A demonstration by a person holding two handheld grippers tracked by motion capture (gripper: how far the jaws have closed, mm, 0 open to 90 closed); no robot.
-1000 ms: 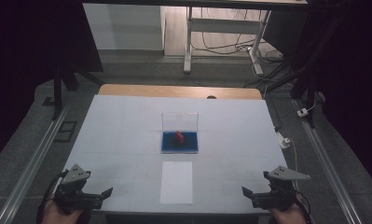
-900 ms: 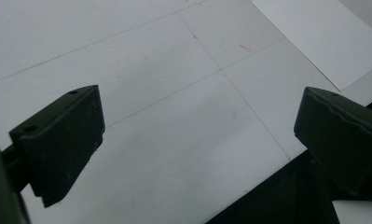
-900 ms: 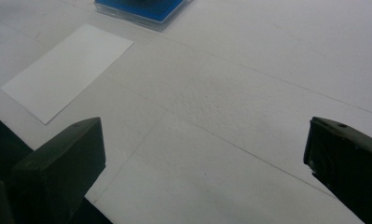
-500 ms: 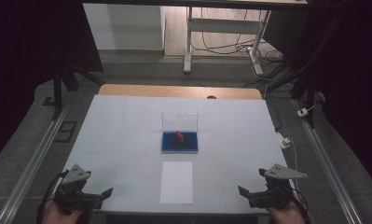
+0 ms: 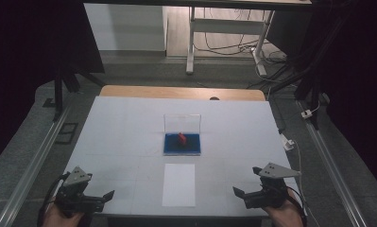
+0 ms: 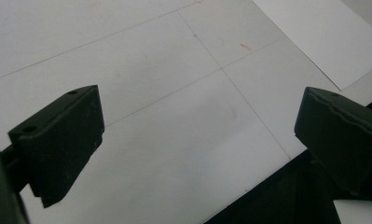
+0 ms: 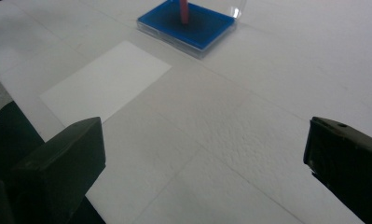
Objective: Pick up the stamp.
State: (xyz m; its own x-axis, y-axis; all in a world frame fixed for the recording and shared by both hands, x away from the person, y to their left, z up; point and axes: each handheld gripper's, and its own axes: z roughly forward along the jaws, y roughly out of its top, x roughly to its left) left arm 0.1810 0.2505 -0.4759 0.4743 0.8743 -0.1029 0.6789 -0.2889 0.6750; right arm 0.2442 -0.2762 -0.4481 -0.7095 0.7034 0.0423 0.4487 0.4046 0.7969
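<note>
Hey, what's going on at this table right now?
A person sits at a white table with a two-jaw gripper in each hand. The left gripper and the right gripper are both open and empty, low over the near edge. Between them lies a white sheet of paper. Beyond it, mid-table, sits a clear box with a blue base and its lid raised, holding a small red object. Neither gripper touches anything.
</note>
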